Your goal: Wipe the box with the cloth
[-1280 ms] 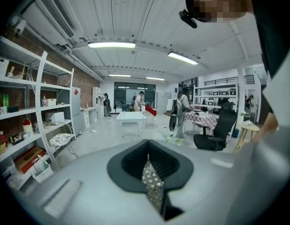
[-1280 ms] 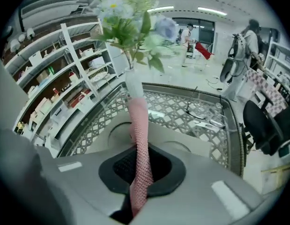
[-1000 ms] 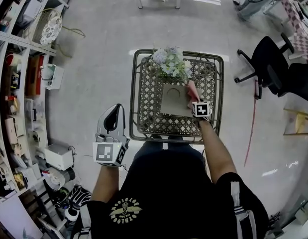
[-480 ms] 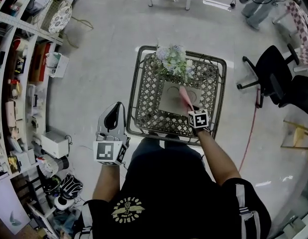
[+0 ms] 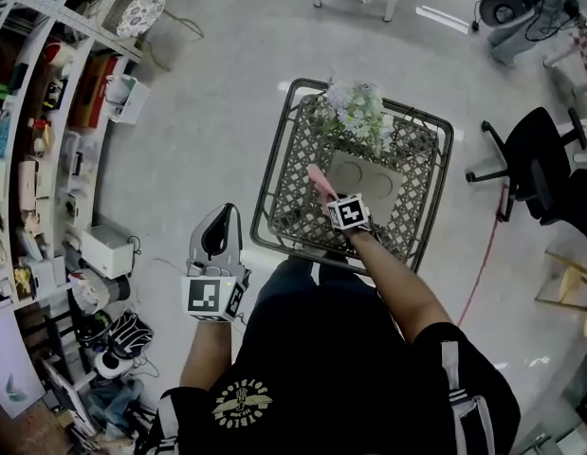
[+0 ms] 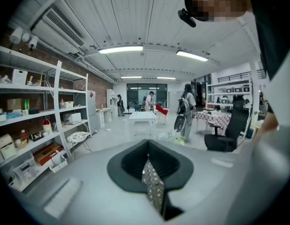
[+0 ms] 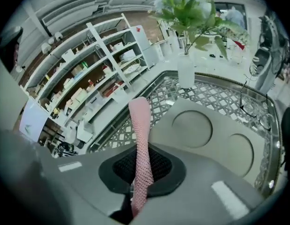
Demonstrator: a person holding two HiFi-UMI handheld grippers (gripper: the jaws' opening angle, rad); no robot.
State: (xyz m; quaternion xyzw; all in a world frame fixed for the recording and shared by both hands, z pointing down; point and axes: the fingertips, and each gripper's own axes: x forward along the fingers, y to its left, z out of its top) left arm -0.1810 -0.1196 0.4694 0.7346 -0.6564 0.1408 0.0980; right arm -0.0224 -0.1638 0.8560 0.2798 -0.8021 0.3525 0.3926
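Lattice table (image 5: 291, 218) bears the box (image 5: 371, 180); right hand-held gripper (image 5: 332, 200) clamps the cloth (image 5: 318, 179) (long strip) pointing forward; left hand-held gripper (image 5: 217, 218) closed.

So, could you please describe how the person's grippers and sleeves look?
Both the left gripper and right gripper are grey with a black teardrop-shaped jaw surround, each carrying a white cube with black square markers. The person wears a black short-sleeved T-shirt with a yellow emblem.
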